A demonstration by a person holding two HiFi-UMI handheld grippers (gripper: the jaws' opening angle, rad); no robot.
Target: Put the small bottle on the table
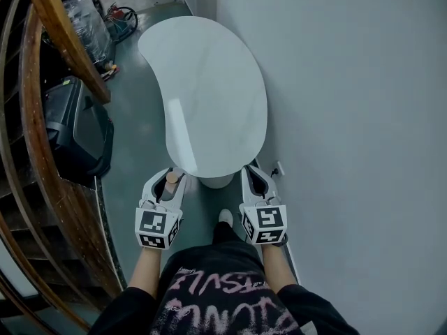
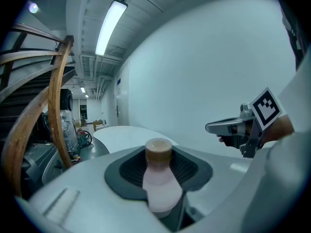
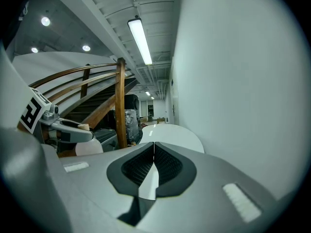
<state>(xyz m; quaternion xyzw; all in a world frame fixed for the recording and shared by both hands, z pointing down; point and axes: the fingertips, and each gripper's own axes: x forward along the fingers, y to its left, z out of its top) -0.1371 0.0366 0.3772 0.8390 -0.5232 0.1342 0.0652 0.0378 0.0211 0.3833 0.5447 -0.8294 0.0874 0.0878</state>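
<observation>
The left gripper [image 1: 170, 178] clamped a small pink bottle [image 2: 160, 181] upright, near the white table's [image 1: 209, 82] edge. The right gripper [image 1: 253, 176] was closed on nothing beside it.

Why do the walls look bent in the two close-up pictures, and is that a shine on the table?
Left gripper view: a wide-angle lens bows the wall and stair rail, darkens the corners; the small bottle, close up, looks soft. Right gripper view: same bowing, ceiling light glaring white. Head view: yes, a pale streak of glare on the table.
</observation>
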